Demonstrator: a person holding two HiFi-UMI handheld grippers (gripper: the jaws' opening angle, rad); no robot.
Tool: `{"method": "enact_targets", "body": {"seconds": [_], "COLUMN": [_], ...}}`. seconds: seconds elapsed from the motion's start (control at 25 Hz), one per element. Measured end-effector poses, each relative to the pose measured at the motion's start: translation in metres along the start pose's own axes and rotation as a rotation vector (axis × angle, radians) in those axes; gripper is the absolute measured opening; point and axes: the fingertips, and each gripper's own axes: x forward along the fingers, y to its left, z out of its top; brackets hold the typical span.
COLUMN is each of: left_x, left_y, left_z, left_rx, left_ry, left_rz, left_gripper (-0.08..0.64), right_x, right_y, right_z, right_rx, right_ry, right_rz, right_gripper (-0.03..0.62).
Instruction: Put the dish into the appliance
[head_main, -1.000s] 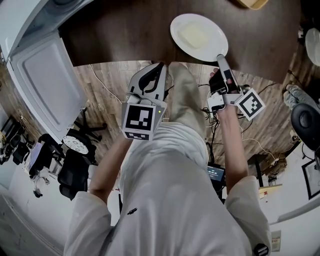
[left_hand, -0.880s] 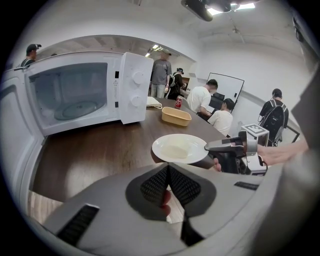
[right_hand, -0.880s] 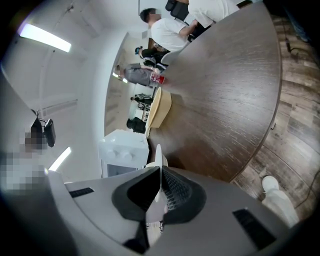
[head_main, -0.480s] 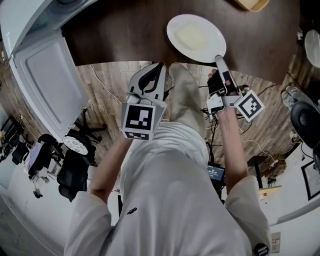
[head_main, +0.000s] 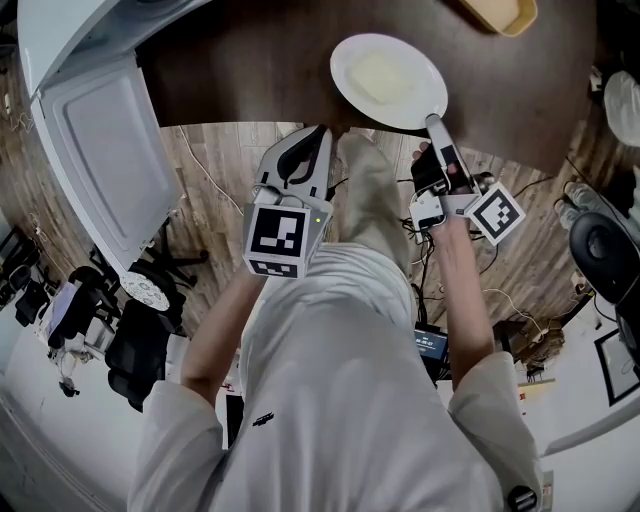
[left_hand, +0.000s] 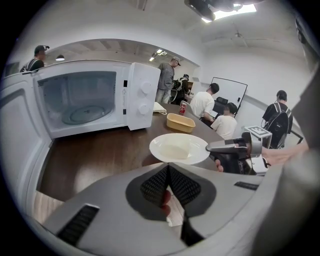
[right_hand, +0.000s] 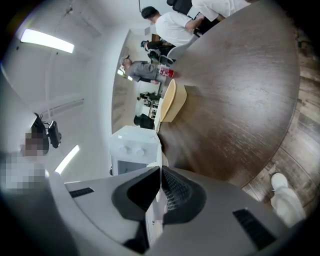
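Dish (head_main: 386, 76) rim clamped by right hand-held gripper (head_main: 433, 121).

The left claw (left_hand: 168, 172) has its two jaws shut tight at the tips, with nothing between them. Just ahead of it, the right claw (left_hand: 210, 146) holds a white plate (left_hand: 178, 148) by its edge over the brown table (left_hand: 90, 155). Farther ahead and to the left stands a white microwave (left_hand: 85, 100) with its door wide open.
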Motion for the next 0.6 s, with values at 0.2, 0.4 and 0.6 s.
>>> {"method": "enact_targets", "body": {"seconds": [0.2, 0.4, 0.6], "left_x": [-0.012, -0.026, -0.041], "left_y": [0.01, 0.015, 0.034], "left_z": [0.004, 0.008, 0.01], "left_rx": [-0.015, -0.03, -0.051], "left_ry": [-0.02, -0.038, -0.056], "left_rz": [0.02, 0.046, 0.075], "left_gripper": [-0.002, 0.0, 0.0], "right_x": [0.01, 0.015, 0.031], "right_y": [0.013, 0.029, 0.045], "right_z": [-0.007, -0.01, -0.022], "right_rx": [-0.005, -0.016, -0.027], "right_ry": [0.019, 0.036, 0.059], "right_rz": [0.006, 0.029, 0.04], "right_gripper": [0.015, 0.015, 0.015]}}
